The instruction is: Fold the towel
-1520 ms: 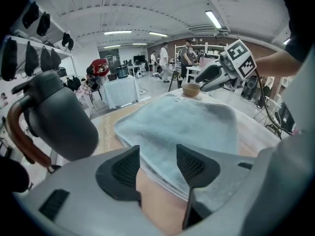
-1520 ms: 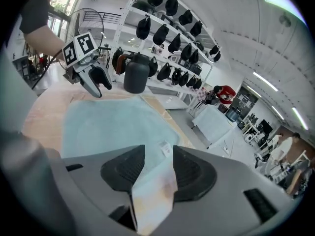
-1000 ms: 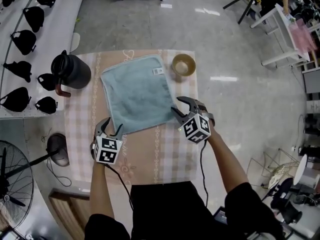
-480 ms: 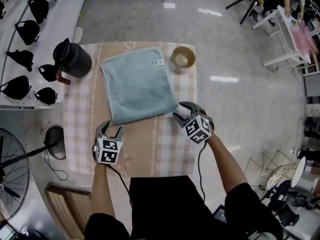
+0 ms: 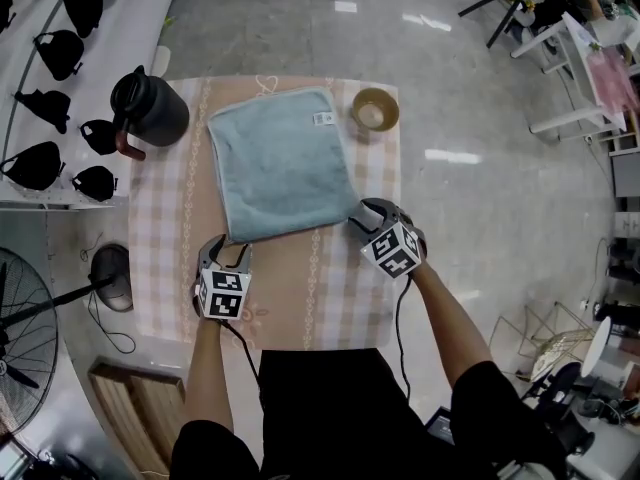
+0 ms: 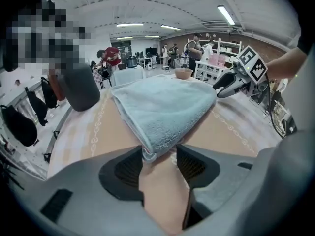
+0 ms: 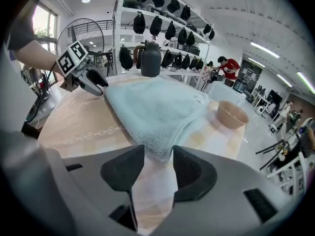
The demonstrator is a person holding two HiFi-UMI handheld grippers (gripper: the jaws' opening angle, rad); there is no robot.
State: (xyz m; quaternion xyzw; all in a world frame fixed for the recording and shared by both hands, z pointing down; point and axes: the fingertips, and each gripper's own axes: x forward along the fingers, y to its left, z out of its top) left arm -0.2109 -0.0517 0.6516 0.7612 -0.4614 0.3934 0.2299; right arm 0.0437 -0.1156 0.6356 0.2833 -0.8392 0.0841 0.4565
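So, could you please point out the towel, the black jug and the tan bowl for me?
towel (image 5: 280, 163): head view, middle of the cloth.
black jug (image 5: 152, 108): head view, on its round body.
tan bowl (image 5: 374, 111): head view, on its inside.

We are in a large open lab or workshop hall: polished grey floor (image 5: 480, 208), long ceiling strip lights (image 6: 226, 14), white shelves (image 5: 75, 93) lined with black caps (image 5: 36, 164), a standing fan (image 5: 25, 343), and other people (image 6: 196, 45) at distant tables.
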